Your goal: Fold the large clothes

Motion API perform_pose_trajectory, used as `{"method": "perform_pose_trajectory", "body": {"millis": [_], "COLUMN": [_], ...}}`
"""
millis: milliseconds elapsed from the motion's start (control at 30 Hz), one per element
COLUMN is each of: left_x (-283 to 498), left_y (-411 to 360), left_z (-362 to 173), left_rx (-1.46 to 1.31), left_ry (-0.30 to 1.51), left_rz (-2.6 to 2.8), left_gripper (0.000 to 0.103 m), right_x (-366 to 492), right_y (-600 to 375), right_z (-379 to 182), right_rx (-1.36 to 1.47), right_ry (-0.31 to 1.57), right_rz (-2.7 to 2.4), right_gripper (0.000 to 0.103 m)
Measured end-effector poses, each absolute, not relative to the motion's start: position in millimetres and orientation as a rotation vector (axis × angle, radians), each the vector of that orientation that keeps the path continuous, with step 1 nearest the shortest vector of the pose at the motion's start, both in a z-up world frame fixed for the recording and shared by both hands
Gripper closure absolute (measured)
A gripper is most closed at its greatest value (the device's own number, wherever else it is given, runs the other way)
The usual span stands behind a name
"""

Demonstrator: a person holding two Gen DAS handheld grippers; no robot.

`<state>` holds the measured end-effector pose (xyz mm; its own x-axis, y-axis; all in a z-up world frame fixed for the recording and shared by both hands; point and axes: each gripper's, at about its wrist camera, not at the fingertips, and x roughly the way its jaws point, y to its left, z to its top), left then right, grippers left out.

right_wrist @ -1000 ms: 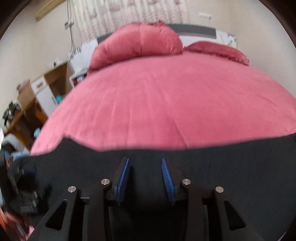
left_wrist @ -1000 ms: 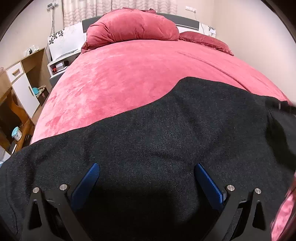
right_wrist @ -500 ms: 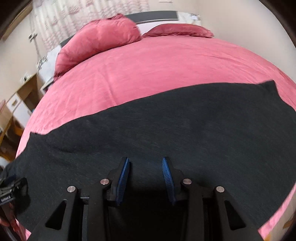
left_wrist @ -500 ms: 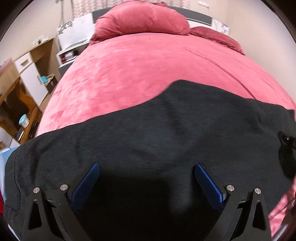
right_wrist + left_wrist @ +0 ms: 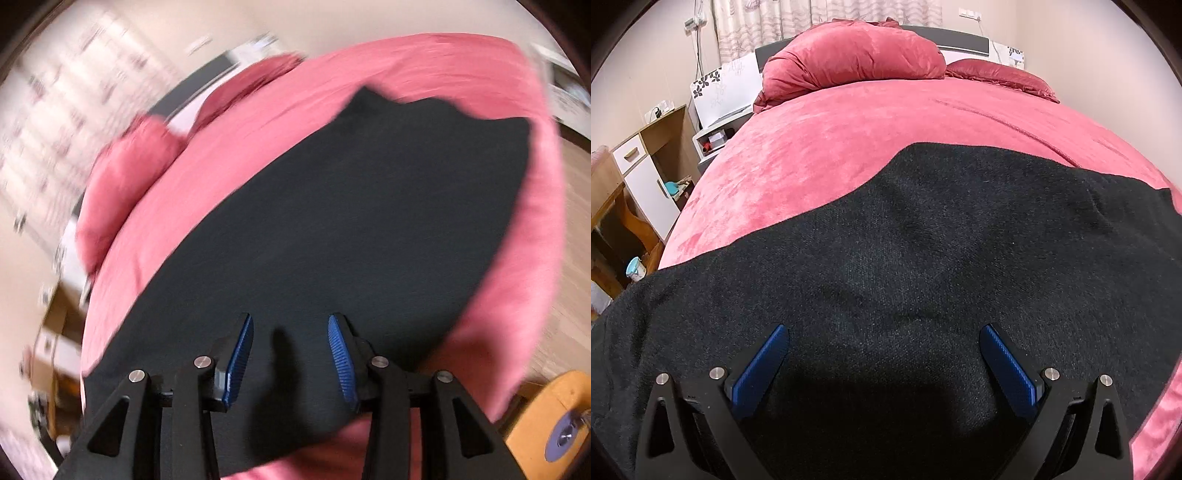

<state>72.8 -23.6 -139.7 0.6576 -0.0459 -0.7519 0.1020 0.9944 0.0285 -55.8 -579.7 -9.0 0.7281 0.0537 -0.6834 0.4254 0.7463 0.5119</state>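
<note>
Two tools up, both over the bed. Left tool [image 5: 882,363] has its blue pads spread wide, nothing between them. Right tool [image 5: 290,354] is parted too, narrower gap, also empty.

Black garment [image 5: 923,266] lies flat on the pink bedspread [image 5: 849,147], directly under and ahead of both tools. Fabric is dark charcoal-black, coarse knit texture, fuzzy surface visible in the left wrist view. Mostly smooth, with a few shallow wrinkles ahead of the left tool. Far edge runs diagonally: further from the left tool on its right side, nearer on its left. Left of that tool the cloth drapes down over the bed edge.

Right wrist view is motion-blurred and tilted. There the garment [image 5: 351,221] stretches away from the tool as a long dark panel, ending in a notched, uneven far edge, with bedspread [image 5: 517,295] showing on both sides of it.

Pink pillow [image 5: 849,55] sits at the far end of the bed, well beyond the garment. Wooden cabinet [image 5: 657,162] stands off to the left tool's left.
</note>
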Motion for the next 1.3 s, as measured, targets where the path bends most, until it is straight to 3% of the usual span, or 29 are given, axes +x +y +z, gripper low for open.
{"method": "perform_pose_trajectory", "body": {"millis": [200, 267, 300, 800, 833, 900, 933, 1100, 1300], "left_x": [71, 71, 70, 72, 72, 72, 72, 73, 76], "left_y": [-20, -20, -21, -21, -21, -21, -21, -19, 0], "left_z": [-141, -141, -141, -141, -141, -141, -141, -138, -111], "left_rx": [0.063, 0.064, 0.065, 0.067, 0.067, 0.064, 0.063, 0.052, -0.095], "left_ry": [0.847, 0.847, 0.846, 0.843, 0.843, 0.842, 0.841, 0.854, 0.897], "left_rz": [-0.09, -0.09, -0.089, -0.091, -0.091, -0.092, -0.092, -0.098, -0.222], "left_gripper": [0.0, 0.0, 0.0, 0.0, 0.0, 0.0, 0.0, 0.0, 0.001], "right_x": [-102, -119, -123, -95, -93, -90, -82, -77, -43], "right_y": [-675, -703, -713, -770, -769, -765, -766, -751, -690], "right_z": [-8, -9, -12, -59, -55, -53, -52, -24, 59], "right_rx": [0.899, 0.949, 0.969, 1.305, 1.283, 1.253, 1.245, 1.243, 1.075], "right_ry": [0.577, 0.548, 0.535, 0.298, 0.318, 0.369, 0.417, 0.393, 0.474], "right_rz": [-0.395, -0.499, -0.512, -0.176, -0.19, -0.229, -0.244, -0.274, -0.238], "right_gripper": [0.058, 0.042, 0.04, 0.04, 0.042, 0.075, 0.086, 0.086, 0.086]}}
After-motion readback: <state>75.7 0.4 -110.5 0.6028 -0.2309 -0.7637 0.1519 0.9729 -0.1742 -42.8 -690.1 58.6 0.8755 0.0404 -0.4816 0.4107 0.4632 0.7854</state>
